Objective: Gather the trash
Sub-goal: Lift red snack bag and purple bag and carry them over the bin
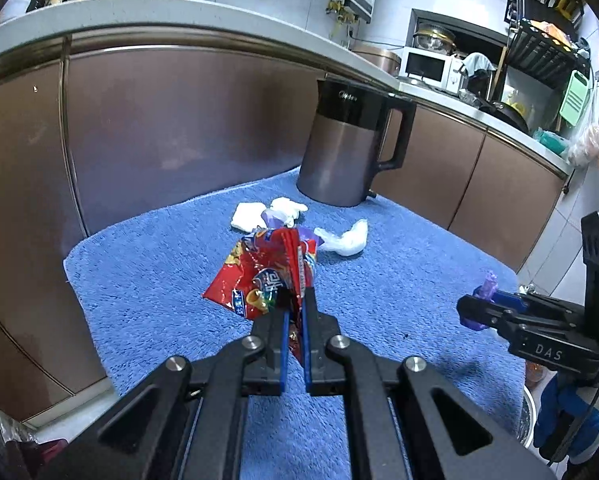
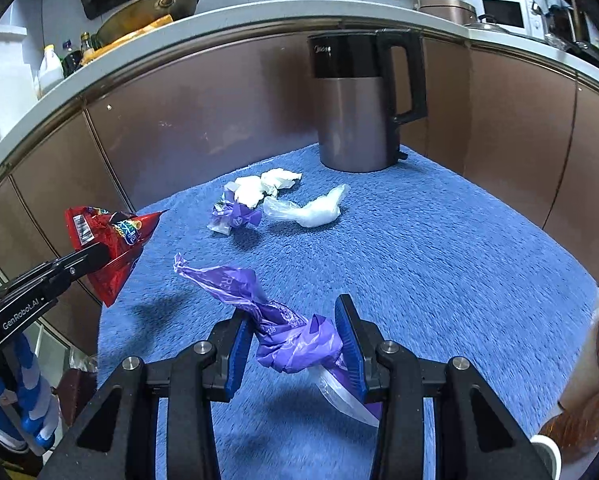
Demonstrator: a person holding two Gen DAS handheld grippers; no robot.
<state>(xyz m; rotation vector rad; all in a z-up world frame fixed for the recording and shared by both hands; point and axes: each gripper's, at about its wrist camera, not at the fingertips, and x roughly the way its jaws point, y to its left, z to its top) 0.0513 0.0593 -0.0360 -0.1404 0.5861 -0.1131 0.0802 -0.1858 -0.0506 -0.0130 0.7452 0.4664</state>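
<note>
Brown kitchen cabinets back one fluffy blue towel-covered surface (image 2: 439, 248) carrying one grey steel kettle (image 2: 359, 120). Three crumpled white tissue wads (image 2: 319, 210) and one small purple wrapper (image 2: 237, 216) lie mid-surface. Left gripper (image 1: 295, 308) jaws pinch one shiny red snack bag (image 1: 259, 276) aloft; right gripper (image 2: 295, 344) jaws, partly open, clamp one crinkled purple plastic bag (image 2: 287, 336).

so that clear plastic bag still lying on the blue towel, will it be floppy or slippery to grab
Probably floppy: the clear plastic bag lies crumpled and slack on the blue towel. Likely very light, being thin film. Its glossy surface may slip, so pinching a bunched fold seems safest.
</note>
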